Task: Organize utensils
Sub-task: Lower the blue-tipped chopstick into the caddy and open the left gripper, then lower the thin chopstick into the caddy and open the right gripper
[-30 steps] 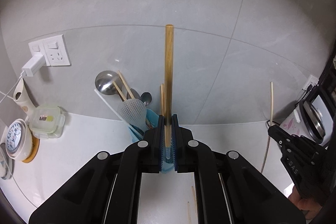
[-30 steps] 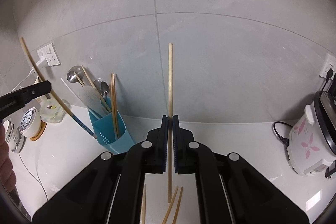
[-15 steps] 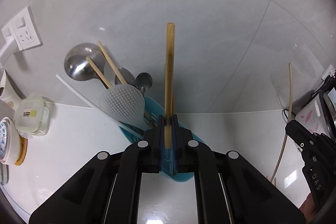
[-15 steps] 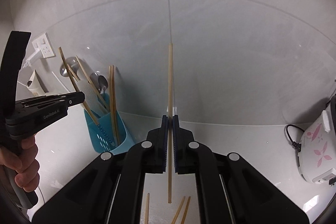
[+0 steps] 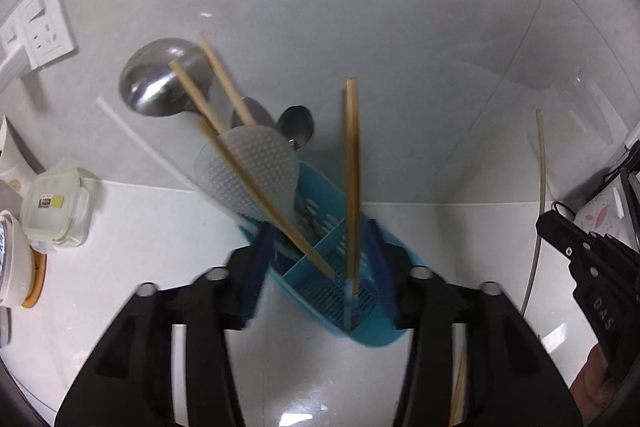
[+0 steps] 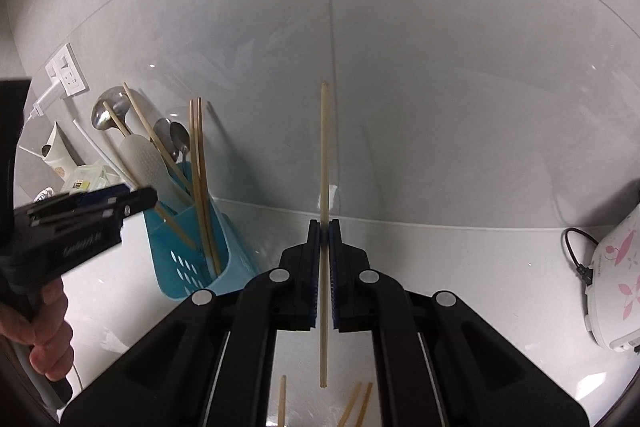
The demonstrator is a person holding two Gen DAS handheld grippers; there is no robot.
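Observation:
A blue utensil holder (image 5: 372, 319) stands on the white counter, also seen in the right wrist view (image 6: 184, 259). It holds a steel ladle (image 5: 160, 83), spoons, a white rice paddle (image 5: 248, 175) and several wooden chopsticks (image 5: 351, 187). My left gripper (image 5: 320, 263) is open right above the holder, with a chopstick standing free in the compartment between its jaws. My right gripper (image 6: 324, 231) is shut on a pale chopstick (image 6: 323, 155), held upright to the right of the holder. The left gripper also shows in the right wrist view (image 6: 80, 223).
Loose chopsticks (image 6: 356, 403) lie on the counter below my right gripper. A floral rice cooker (image 6: 616, 279) stands at the right. A lidded plastic box (image 5: 56, 207), a timer and a wall socket (image 5: 36, 31) are at the left.
My left gripper has lowered over the holder and opened, letting go of its chopstick, which now stands in the holder. My right gripper still holds its chopstick and has shifted slightly.

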